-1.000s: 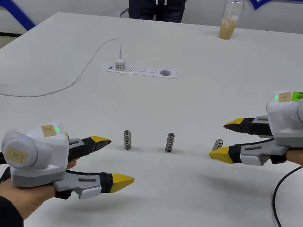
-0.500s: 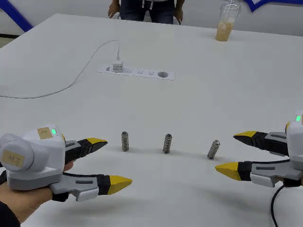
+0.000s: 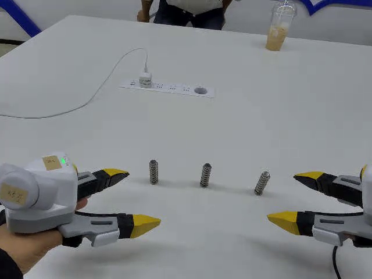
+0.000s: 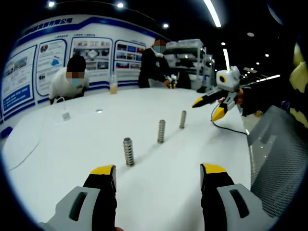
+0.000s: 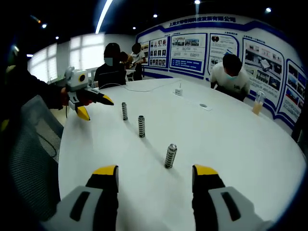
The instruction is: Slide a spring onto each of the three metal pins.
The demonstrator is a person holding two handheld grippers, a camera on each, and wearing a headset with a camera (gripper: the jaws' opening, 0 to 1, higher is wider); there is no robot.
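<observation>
- Left gripper (image 3: 142, 197): grey-white moulded plastic body, black fingers ending in pointed yellow tips. Jaws spread wide, nothing between them. Held in a hand (image 3: 26, 247).
- Right gripper (image 3: 282, 196): same make and colours. Jaws spread wide and empty, tips pointing towards the left gripper.
- Left spring (image 3: 153, 172): bright metal coil, a slim ribbed cylinder. Stands upright on the table, just ahead of the left gripper's far tip and apart from it.
- Middle spring (image 3: 206, 175): same coil, upright, between the two grippers.
- Right spring (image 3: 262, 183): same coil, leaning slightly. Near the right gripper's tips but not touching them.
- The three springs stand in one row, evenly spaced.
- Table (image 3: 261, 116): smooth matt white top with rounded corners.
- Power strip (image 3: 168, 88): flat white bar, well beyond the springs. A white plug (image 3: 146, 79) sits in it.
- Cable (image 3: 87, 103): thin, white, curving away to the left from the plug.
- Cup (image 3: 278, 29): clear plastic, with tan liquid inside. At the table's far edge.
</observation>
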